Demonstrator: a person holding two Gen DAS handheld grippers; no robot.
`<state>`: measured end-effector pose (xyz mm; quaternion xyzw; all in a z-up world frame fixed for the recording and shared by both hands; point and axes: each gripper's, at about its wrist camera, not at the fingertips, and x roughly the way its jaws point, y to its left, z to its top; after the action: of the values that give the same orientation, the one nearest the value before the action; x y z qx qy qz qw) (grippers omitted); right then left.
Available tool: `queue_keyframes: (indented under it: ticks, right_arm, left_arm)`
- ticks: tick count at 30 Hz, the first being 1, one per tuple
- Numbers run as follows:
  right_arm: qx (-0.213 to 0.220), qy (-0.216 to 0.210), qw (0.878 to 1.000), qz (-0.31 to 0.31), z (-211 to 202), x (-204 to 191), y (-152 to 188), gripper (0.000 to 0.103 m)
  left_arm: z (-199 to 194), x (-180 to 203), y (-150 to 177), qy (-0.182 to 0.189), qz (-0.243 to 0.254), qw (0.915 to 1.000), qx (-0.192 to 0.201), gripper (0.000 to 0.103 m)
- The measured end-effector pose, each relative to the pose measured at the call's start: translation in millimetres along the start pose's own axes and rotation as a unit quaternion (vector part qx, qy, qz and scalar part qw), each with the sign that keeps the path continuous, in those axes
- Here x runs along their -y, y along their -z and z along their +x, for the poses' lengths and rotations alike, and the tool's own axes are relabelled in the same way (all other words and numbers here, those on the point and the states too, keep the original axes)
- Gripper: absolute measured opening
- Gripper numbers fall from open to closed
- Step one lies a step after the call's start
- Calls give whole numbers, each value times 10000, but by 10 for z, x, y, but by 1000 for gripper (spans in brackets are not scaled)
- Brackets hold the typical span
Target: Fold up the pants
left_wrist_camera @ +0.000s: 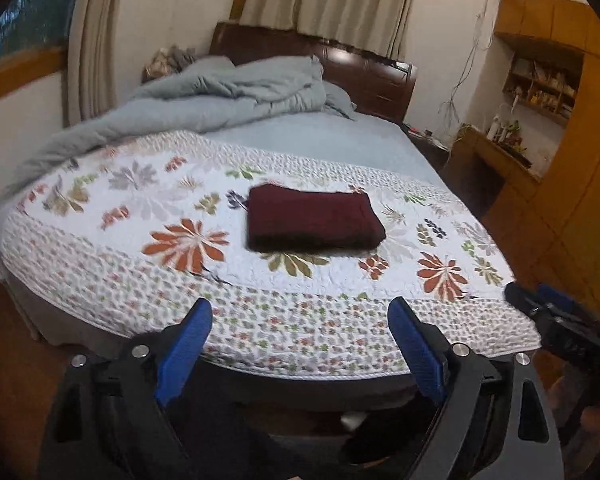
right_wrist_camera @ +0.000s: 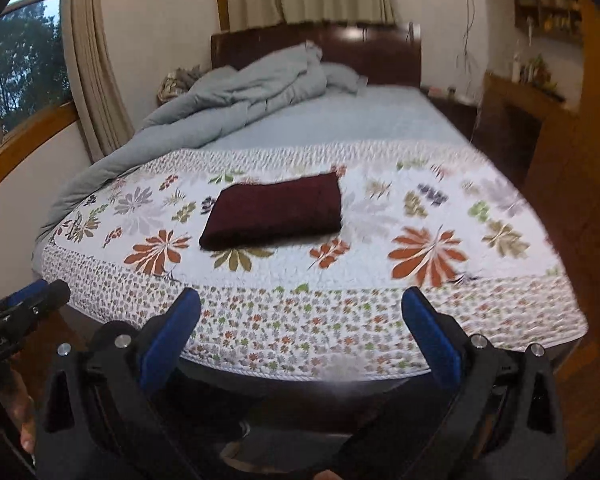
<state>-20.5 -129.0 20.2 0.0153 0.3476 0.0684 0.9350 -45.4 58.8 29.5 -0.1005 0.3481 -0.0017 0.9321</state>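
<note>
Pants (left_wrist_camera: pixel 315 218), dark maroon and folded into a neat rectangle, lie on the floral quilt (left_wrist_camera: pixel 148 240) in my left wrist view, well beyond my left gripper (left_wrist_camera: pixel 300 346), whose blue fingers spread wide on nothing; my right gripper's tip (left_wrist_camera: pixel 540 308) shows at the edge (slightly blurred); from the right wrist, the pants (right_wrist_camera: pixel 272 210) rest mid-quilt (right_wrist_camera: pixel 420 216), my right gripper (right_wrist_camera: pixel 300 338) gaping, empty.

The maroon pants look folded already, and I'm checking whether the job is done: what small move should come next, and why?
Probably just keep both claws back. The maroon pants lie as a compact folded rectangle on the floral quilt, while the left claw and right claw are open, empty, and off the bed's edge.
</note>
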Motion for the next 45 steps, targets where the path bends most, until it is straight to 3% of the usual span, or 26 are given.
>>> queue_keyframes:
  ticks: [6,13,20,22,26,29,35,45]
  right_arm:
    - [405,139,9989,-169,-376,-72,-87,100]
    - [423,228,9983,-321,-314,-88,-118,100]
    - [282,280,9987,-311,-135,-71,-109,100]
    - [270,277,9988,-309,-118,-78,-109,100]
    - [242,281,9987,-349,-96,-103,-108,100]
    - [230,257,9987,-372,-96,-117,-105,100]
    - [233,229,9986,-418,-106,-160,-114,100]
    - [169,208,9984,-496,-35,-245,-130,100]
  left_arm:
    - [-126,128,-19,126,162,9997,132,90]
    - [63,201,-15,367,153,9992,44,90]
    - [216,245,-21,-81,359,9993,110,90]
    - [232,236,-42,-108,330,9993,117,90]
    - [185,194,-94,-569,147,9977,343,90]
    - [120,156,-118,-716,104,9962,489,90]
    - [17,125,-146,-206,157,9986,452,90]
    - [-12,193,-193,-353,217,9984,378,90]
